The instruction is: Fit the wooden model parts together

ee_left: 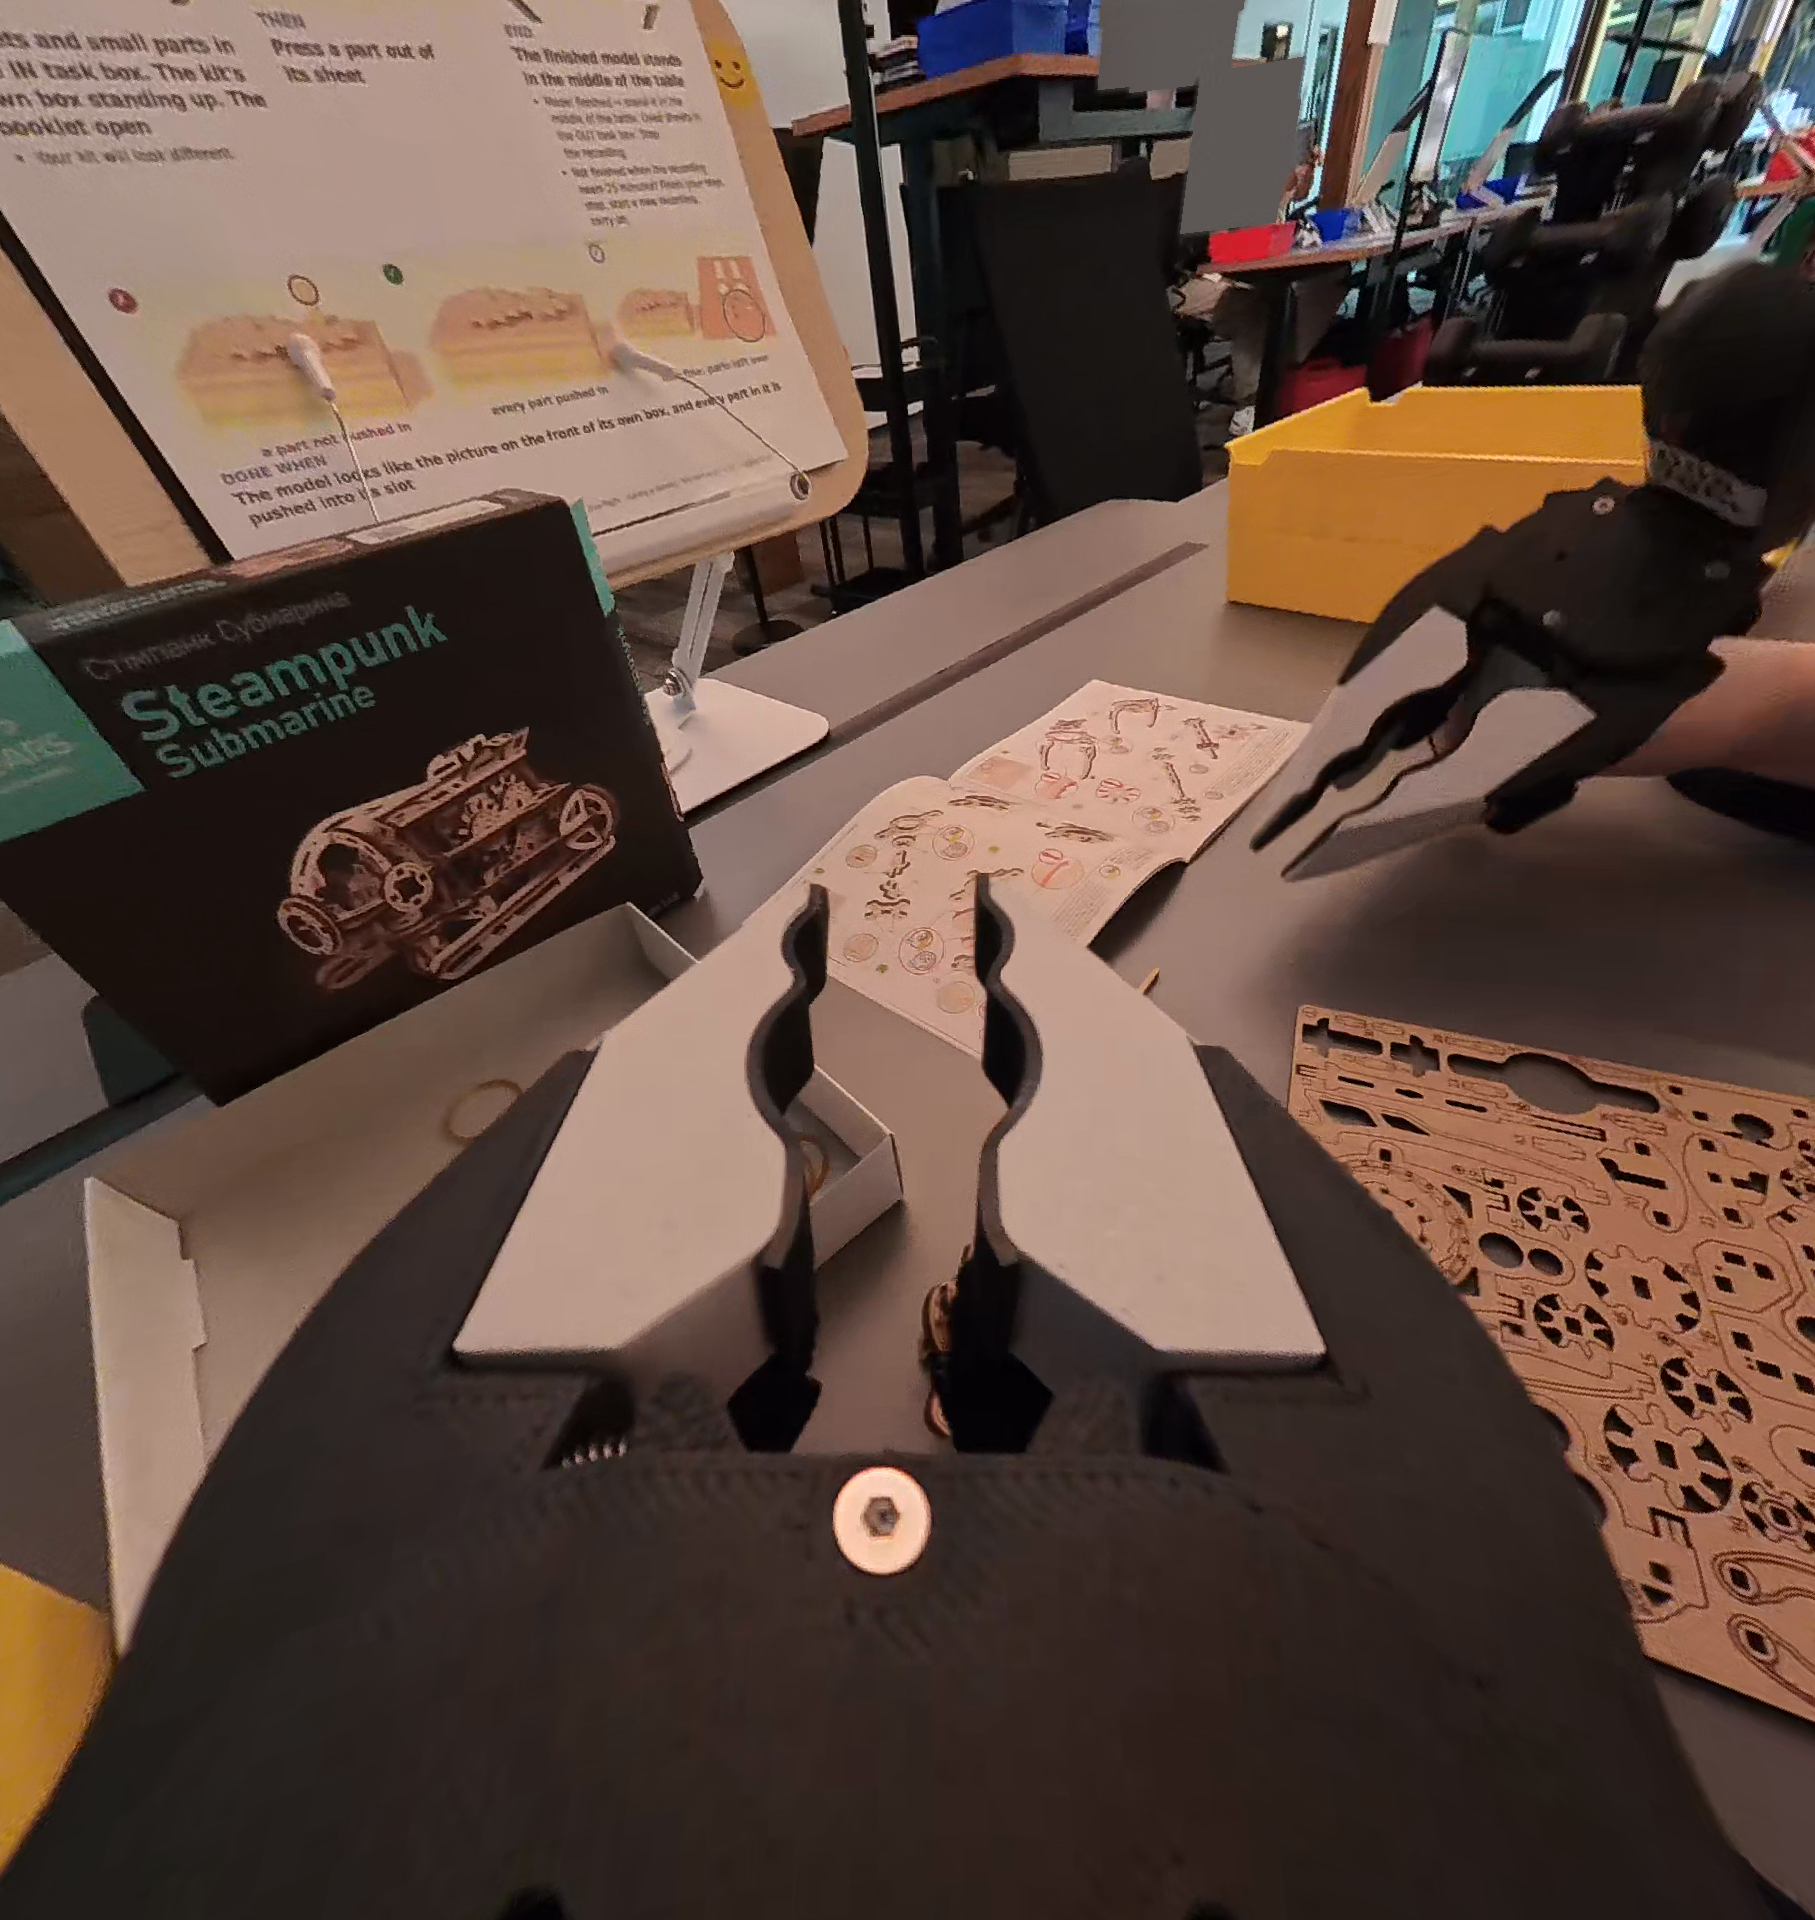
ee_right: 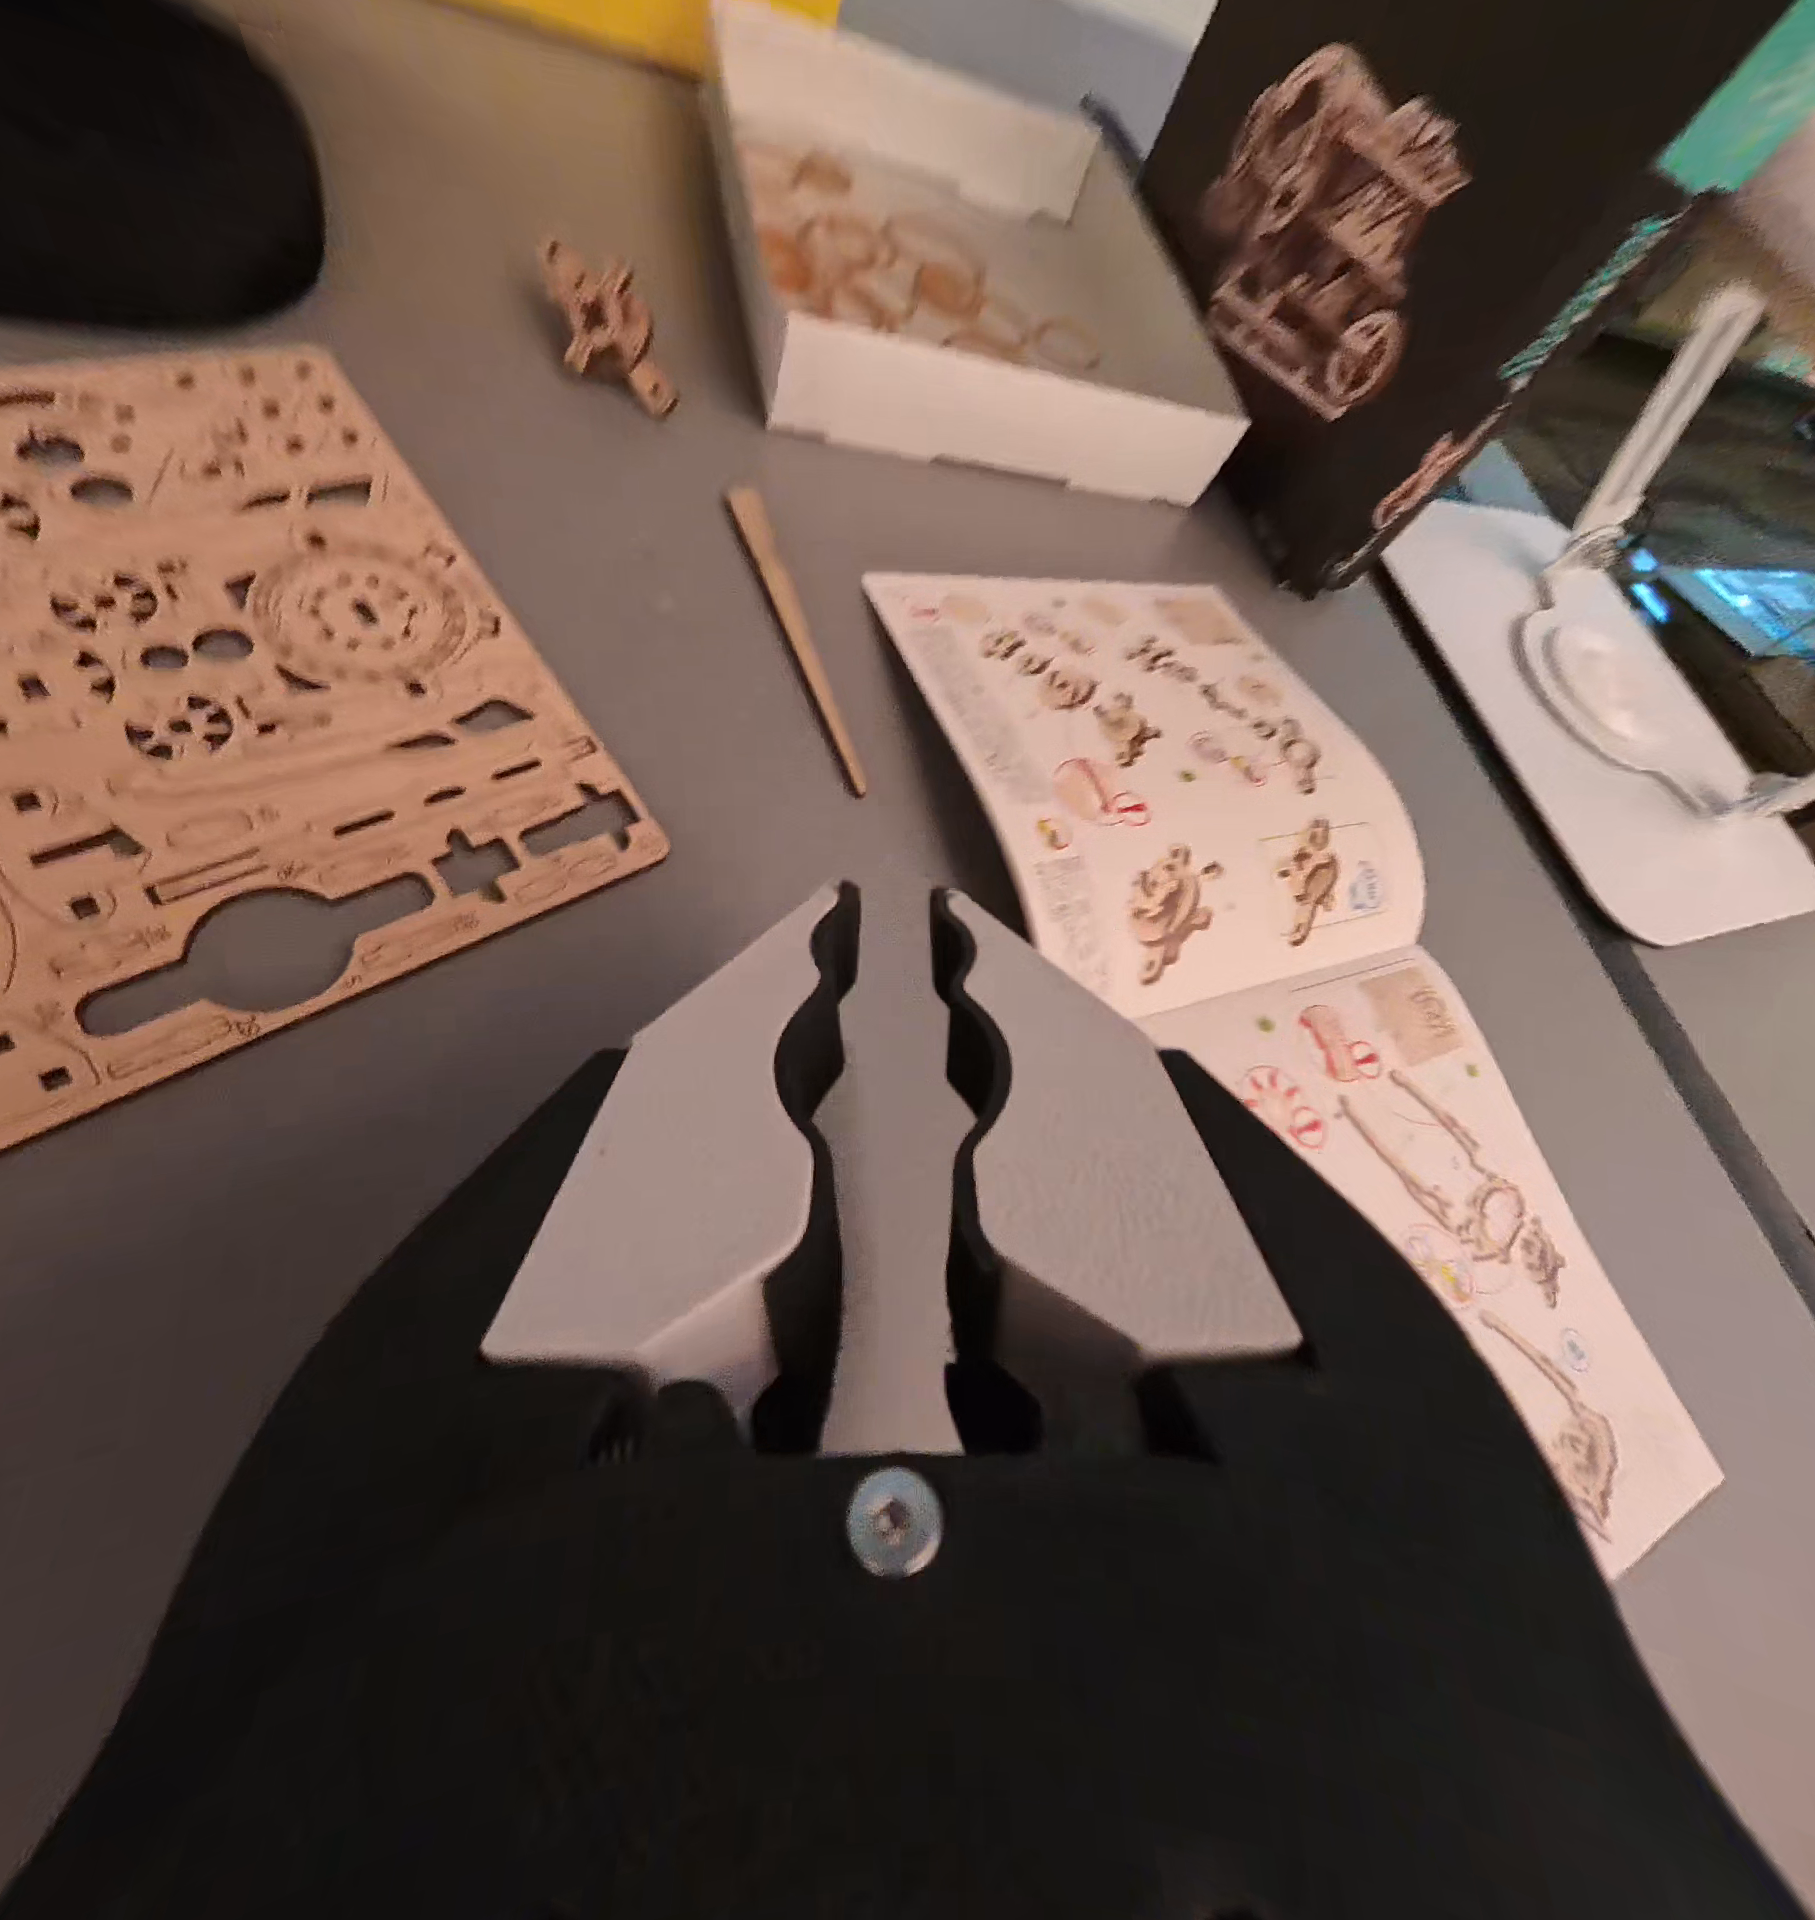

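A laser-cut wooden sheet (ee_left: 1609, 1351) with several parts pressed out lies flat on the grey table; it also shows in the right wrist view (ee_right: 207, 727). A small assembled wooden piece (ee_right: 607, 322) lies on the table beyond the sheet, and it shows low between my left fingers (ee_left: 939, 1330), apart from them. My left gripper (ee_left: 898, 904) is open and empty above the table. My right gripper (ee_right: 895, 899) is open by a narrow gap and empty, hovering between the sheet and the open booklet (ee_right: 1246, 883). It shows at the right of the left wrist view (ee_left: 1287, 852).
A thin wooden stick (ee_right: 794, 634) lies between sheet and booklet. A white tray (ee_right: 986, 416) holds several rubber rings. The dark kit box (ee_left: 311, 779) stands upright behind it. A yellow bin (ee_left: 1402, 499) and an instruction board (ee_left: 363, 260) on a white stand (ee_left: 747, 727) stand at the back. About 12 cm separates my left fingertips from the small assembled wooden piece (ee_right: 607, 322).
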`<state>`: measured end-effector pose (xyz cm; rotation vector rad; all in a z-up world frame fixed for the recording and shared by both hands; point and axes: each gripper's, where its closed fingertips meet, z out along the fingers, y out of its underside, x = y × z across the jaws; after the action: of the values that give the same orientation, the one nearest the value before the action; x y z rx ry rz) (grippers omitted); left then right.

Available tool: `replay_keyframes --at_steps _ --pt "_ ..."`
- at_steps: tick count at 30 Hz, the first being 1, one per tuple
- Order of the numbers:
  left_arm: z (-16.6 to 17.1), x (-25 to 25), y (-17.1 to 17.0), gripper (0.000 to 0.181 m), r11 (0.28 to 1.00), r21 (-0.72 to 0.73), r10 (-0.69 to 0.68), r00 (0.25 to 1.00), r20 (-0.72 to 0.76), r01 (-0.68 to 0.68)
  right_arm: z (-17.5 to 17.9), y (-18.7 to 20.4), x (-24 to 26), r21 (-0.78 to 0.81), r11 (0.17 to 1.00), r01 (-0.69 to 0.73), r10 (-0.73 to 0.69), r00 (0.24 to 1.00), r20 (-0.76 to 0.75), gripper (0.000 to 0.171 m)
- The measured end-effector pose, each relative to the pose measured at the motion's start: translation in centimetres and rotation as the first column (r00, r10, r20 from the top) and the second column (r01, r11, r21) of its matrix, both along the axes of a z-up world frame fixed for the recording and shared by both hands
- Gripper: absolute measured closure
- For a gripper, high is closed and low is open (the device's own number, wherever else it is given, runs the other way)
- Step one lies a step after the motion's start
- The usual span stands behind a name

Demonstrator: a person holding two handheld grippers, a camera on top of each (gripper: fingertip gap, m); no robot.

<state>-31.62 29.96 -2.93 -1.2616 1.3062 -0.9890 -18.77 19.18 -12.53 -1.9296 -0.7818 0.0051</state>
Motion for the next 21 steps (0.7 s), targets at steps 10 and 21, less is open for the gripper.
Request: replay_keyframes --at_steps 10,21 --pt "-1.8 0.7 -0.6 0.150 0.999 0.052 -0.010 0.997 -0.081 0.014 -3.2 -0.9 -1.3 -0.146 0.988 -0.057 0.072 0.992 0.101 0.159" --pt "-1.5 0.4 -0.4 0.154 0.997 0.076 -0.001 0.996 -0.084 0.007 -3.4 -1.1 -1.6 -0.146 0.986 -0.083 0.094 0.993 0.073 0.166"
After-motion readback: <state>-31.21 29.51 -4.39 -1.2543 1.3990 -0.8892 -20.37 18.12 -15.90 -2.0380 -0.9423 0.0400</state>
